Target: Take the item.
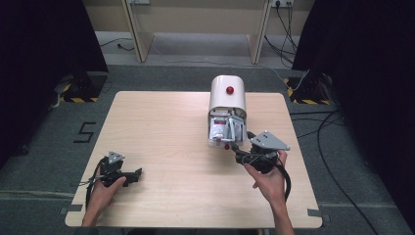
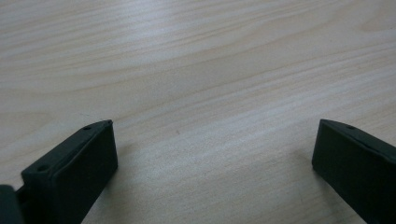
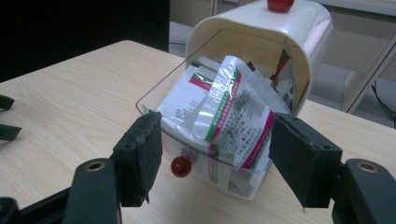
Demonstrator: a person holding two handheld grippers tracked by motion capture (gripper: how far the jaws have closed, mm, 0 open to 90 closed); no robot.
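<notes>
here the right hand-held gripper [image 3: 215,154] hovers level, jaws parted around the front of the packet-filled container [image 3: 219,140] without pressing it. the container lies mid-worktop [image 1: 161,127], open end facing the person. the left hand-held gripper [image 2: 212,154] rests wide open.

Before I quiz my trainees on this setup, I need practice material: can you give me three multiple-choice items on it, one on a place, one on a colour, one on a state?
1. Where does the left tool sit?
A. on the box
B. low over the bare table at its near left
C. beyond the far edge

2. What colour is the knob on the clear drawer?
A. red
B. blue
C. green

3. How is the box now?
A. shut
B. open, packets showing
C. open, bare

Answers:
1 B, the high view shows it there.
2 A, it is red before the right tool.
3 B, printed packets fill the drawer.
</notes>
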